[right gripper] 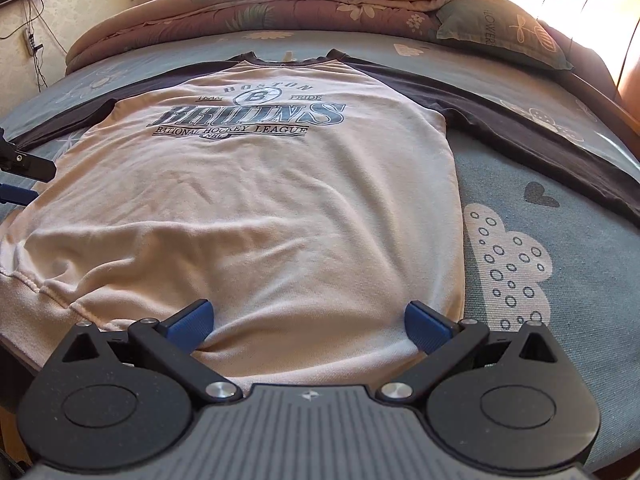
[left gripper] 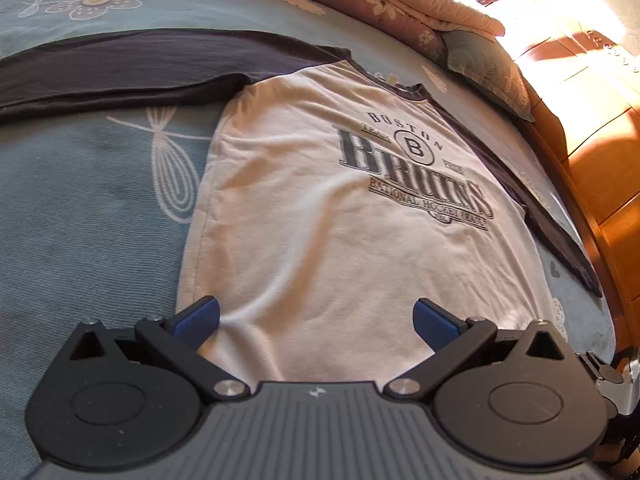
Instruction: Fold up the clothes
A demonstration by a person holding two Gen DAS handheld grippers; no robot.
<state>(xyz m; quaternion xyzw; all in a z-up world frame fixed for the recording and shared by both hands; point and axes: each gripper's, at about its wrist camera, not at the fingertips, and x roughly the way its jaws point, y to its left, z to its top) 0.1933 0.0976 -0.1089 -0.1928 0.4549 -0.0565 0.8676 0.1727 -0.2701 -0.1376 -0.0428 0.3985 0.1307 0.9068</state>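
A white long-sleeved shirt with dark sleeves lies flat, front up, on a blue-grey bedspread printed with pale flowers, clouds and a heart. Its chest print reads "Boston Bruins, National Hockey League". The hem is nearest both cameras, the collar at 12 o'clock in the right wrist view.

The right gripper sits at 6 o'clock over the hem, jaws spread wide, with only shirt fabric showing between the blue pads. Whether the pads touch the cloth cannot be told. The left gripper is likewise wide apart with nothing held, above the hem in its own view; part of it shows at 9 o'clock in the right wrist view.

One dark sleeve stretches out toward 3 o'clock across the bedspread, the other toward 10 o'clock in the left wrist view (both lie flat and unfolded).

Beyond the collar, a rolled pinkish floral quilt runs across the bed, with a green pillow at 1 o'clock. A wooden bed frame edges the mattress, sunlit. A wall with hanging cables shows at 10 o'clock.
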